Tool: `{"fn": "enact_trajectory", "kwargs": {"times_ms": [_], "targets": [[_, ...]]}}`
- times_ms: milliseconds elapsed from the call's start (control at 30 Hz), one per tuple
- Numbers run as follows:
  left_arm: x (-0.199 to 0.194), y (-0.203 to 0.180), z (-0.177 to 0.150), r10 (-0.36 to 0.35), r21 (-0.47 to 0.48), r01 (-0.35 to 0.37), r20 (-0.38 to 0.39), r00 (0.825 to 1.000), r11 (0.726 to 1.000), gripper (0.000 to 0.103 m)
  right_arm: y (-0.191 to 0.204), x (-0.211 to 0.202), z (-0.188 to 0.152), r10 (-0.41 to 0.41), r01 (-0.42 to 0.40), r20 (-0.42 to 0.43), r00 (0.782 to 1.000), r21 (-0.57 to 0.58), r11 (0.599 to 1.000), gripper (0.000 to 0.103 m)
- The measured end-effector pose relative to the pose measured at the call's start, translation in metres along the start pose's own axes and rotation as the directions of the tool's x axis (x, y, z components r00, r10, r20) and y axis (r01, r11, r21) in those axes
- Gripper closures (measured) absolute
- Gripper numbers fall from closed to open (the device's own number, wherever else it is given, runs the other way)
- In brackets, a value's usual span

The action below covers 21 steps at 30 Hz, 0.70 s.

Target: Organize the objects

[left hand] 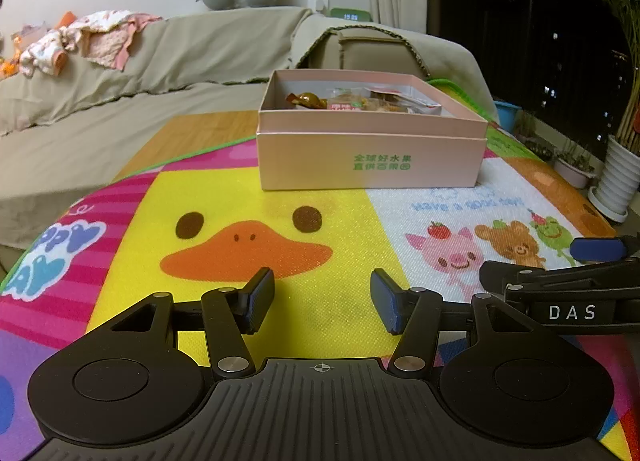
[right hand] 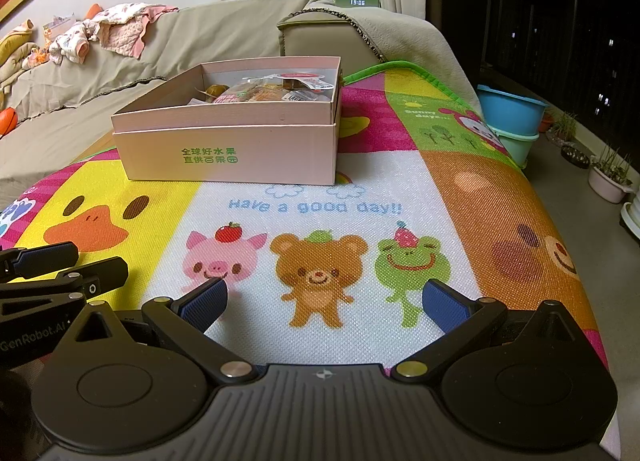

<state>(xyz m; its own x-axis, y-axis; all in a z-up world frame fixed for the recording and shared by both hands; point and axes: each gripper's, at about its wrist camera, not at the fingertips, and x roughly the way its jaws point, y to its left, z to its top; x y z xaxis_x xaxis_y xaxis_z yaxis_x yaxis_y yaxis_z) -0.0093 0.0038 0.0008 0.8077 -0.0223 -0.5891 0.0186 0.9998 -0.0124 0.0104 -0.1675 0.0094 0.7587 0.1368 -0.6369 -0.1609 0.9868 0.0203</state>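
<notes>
Surface: worktop (right hand: 500, 197) under a cartoon mat (right hand: 320, 197), sofa (left hand: 168, 53) behind.
Writing: "Have a good day!!"; clock (right hand: 357, 1) reads 19:06.
Box (left hand: 370, 149): pink, holding snacks (right hand: 276, 91), mid-mat.
Left gripper (left hand: 322, 299): spread, empty.
Right gripper (right hand: 324, 303): spread, empty.

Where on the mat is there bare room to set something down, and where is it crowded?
The play mat lies bare between the pink box and both open grippers, left and right, across the duck face and animal prints, and right of the box. Inside the box, wrapped snacks crowd the far end.
</notes>
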Motion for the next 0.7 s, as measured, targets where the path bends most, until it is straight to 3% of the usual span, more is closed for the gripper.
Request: {"fn": "enact_trajectory", "kwargs": {"times_ms": [700], "targets": [[-0.0021,-0.0004,-0.0014,-0.003,-0.005,0.003,0.0,1.0,1.0,0.045,0.0007,0.0002,-0.0003,-0.001,0.001,0.0,1.0,0.0,1.0,0.0]]}}
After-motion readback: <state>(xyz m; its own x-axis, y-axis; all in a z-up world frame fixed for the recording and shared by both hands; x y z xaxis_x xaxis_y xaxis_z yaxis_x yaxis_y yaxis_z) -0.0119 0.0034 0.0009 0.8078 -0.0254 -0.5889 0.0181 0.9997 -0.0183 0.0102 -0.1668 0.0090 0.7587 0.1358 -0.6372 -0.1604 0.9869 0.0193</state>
